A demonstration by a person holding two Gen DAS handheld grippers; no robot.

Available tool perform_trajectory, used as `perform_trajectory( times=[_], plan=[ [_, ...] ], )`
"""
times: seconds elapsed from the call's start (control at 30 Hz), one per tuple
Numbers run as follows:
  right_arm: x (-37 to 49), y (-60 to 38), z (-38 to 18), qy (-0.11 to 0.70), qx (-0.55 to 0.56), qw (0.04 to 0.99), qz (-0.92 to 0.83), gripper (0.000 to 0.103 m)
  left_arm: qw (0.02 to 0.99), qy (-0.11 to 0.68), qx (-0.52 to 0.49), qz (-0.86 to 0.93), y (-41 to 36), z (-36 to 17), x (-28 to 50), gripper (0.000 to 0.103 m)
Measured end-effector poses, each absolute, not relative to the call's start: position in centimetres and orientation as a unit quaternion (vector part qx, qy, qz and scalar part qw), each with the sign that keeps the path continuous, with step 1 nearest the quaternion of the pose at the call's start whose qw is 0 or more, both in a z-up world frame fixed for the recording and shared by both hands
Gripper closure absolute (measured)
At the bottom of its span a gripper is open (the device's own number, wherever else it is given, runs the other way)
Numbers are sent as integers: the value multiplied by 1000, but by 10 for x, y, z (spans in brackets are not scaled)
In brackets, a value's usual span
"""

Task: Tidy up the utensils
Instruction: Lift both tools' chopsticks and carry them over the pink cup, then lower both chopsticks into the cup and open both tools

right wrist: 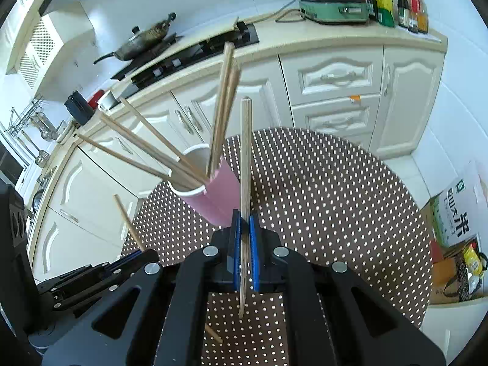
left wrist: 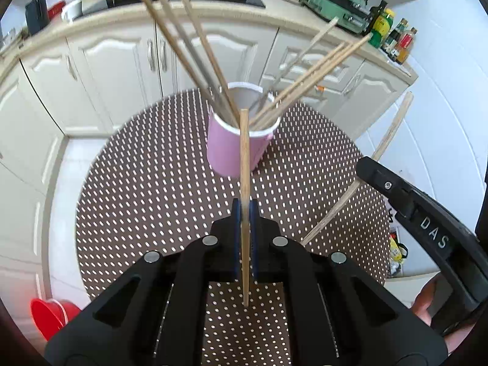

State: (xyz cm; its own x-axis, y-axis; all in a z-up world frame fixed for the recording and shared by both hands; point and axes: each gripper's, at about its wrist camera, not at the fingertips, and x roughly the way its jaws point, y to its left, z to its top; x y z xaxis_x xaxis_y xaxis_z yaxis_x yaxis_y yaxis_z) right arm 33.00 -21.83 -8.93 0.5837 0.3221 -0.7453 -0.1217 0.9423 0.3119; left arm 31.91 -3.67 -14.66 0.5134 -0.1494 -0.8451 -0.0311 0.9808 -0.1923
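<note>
A pink paper cup [left wrist: 231, 143] stands on the round brown dotted table [left wrist: 146, 189] and holds several wooden chopsticks [left wrist: 189, 52] that fan out. My left gripper [left wrist: 244, 210] is shut on one chopstick [left wrist: 244, 158], held upright just in front of the cup. My right gripper [right wrist: 244, 222] is shut on another chopstick [right wrist: 245, 158], upright beside the cup [right wrist: 213, 195]. The right gripper also shows in the left wrist view [left wrist: 427, 222] at the right with its chopstick [left wrist: 387, 140]. The left gripper shows low left in the right wrist view [right wrist: 91, 277].
White kitchen cabinets [left wrist: 116, 61] and a counter with a stove [right wrist: 189, 55], a pan [right wrist: 143, 39], a green appliance [right wrist: 332, 3] and bottles [right wrist: 396, 0] lie behind. A red bucket [left wrist: 48, 314] sits on the floor at left. A box and bags [right wrist: 457, 238] sit at right.
</note>
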Motion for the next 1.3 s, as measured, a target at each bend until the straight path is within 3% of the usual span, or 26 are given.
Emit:
perform_trajectory(
  times=[0.7, 1.3],
  plan=[
    [351, -217, 8, 317, 120, 929, 148, 98, 924, 365, -113, -29, -15, -42, 333, 97],
    [382, -195, 0, 290, 127, 933, 172, 98, 926, 358, -117, -22, -6, -40, 368, 97]
  ],
)
